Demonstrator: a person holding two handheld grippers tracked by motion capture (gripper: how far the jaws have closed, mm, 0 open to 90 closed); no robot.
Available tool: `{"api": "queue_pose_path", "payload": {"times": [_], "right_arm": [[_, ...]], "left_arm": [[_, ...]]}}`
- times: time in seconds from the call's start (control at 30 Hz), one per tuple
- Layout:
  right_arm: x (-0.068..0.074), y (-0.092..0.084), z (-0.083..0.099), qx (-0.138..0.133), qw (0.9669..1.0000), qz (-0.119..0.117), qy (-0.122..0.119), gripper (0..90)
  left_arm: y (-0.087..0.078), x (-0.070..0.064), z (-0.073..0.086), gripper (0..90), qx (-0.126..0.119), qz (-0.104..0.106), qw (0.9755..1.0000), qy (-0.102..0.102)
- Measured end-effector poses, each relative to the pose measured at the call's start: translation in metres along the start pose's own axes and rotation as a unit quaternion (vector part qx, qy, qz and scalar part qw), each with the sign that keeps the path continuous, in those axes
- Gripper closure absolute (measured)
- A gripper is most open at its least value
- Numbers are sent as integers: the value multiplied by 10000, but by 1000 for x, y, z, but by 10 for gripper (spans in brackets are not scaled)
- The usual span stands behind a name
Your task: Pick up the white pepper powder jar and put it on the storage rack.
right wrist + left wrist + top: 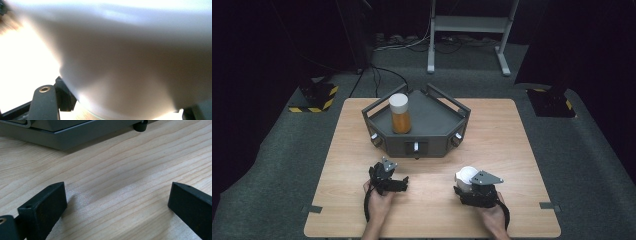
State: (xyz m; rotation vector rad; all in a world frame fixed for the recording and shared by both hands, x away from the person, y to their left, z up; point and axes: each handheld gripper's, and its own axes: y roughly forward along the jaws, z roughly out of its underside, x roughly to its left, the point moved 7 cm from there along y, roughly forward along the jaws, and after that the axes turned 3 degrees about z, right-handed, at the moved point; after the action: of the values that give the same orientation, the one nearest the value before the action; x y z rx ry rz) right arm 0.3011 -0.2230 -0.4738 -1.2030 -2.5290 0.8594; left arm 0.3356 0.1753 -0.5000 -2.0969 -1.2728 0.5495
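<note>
My right gripper point(468, 184) is at the table's front right, shut on a white rounded container point(467, 176). In the right gripper view this white container point(130, 62) looms very close, pressed between the jaws of my right gripper point(120, 110). My left gripper point(398, 181) rests at the front left, held by a hand. Its jaws stand wide apart over bare wood with nothing between them, so my left gripper point(117, 202) is open. An orange bottle point(400, 119) with a white cap stands upright in the left part of a grey angular tray point(434, 117).
The wooden table point(502, 140) has bare wood on both sides of the tray. The tray's base point(62, 137) and a black foot point(140, 126) lie just beyond the left jaws. A white stand point(469, 30) and cables are on the floor behind.
</note>
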Motion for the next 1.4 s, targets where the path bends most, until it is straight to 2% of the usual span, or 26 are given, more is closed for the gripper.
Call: {"api": "queue_pose_path", "payload": {"times": [0.87,1.4], "right_arm": [[-6,-9,-10,-148,9999,-36,-31,300],[-10,-9,-19,-209,9997,-161,-10,302]], "left_arm": [[0,0,0,20,-2,0,10000,-3],[0,0,0,20,1,0,10000,2]]}}
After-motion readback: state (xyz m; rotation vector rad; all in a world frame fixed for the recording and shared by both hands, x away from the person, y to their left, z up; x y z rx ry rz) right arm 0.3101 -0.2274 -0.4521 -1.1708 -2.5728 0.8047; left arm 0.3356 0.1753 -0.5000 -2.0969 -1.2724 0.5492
